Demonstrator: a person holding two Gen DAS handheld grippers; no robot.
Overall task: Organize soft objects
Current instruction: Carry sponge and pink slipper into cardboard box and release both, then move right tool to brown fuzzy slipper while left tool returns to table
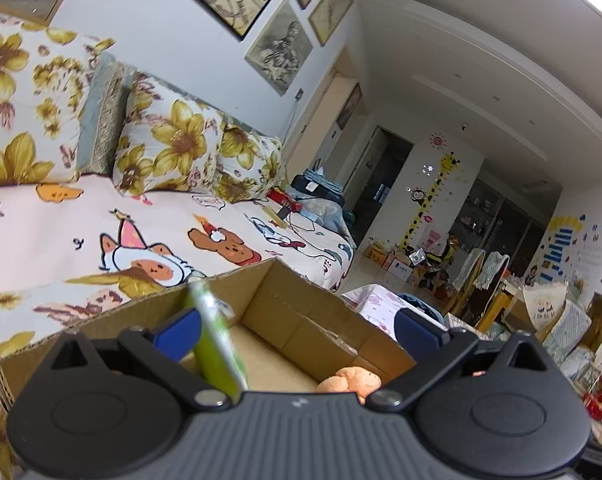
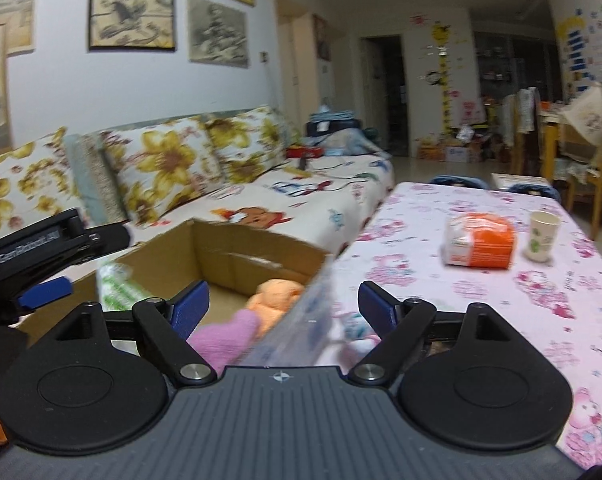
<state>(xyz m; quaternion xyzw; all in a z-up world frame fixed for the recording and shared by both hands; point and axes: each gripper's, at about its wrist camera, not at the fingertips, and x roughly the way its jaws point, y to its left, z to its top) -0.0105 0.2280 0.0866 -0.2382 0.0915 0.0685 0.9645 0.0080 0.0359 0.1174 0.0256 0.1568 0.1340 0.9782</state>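
Note:
A cardboard box [image 1: 301,300] stands open below both grippers, also in the right wrist view [image 2: 253,246]. An orange plush toy [image 1: 351,382] lies in it, seen too in the right wrist view [image 2: 279,300] beside a purple soft item [image 2: 225,338]. A green-and-white packet [image 1: 215,340] stands blurred in the box by the left gripper's [image 1: 299,330] blue left fingertip, apart from the pads; it also shows in the right wrist view [image 2: 119,286]. The left gripper is open over the box. The right gripper [image 2: 285,308] is open, with a blurred clear packet [image 2: 301,320] between its jaws, touching neither pad.
A sofa [image 2: 293,196] with floral cushions [image 2: 169,160] runs behind the box. A table with a pink floral cloth [image 2: 481,292] holds an orange-and-white packet [image 2: 479,246] and a paper cup [image 2: 543,236]. The left gripper's body [image 2: 41,256] shows at left. Chairs and clutter stand far right.

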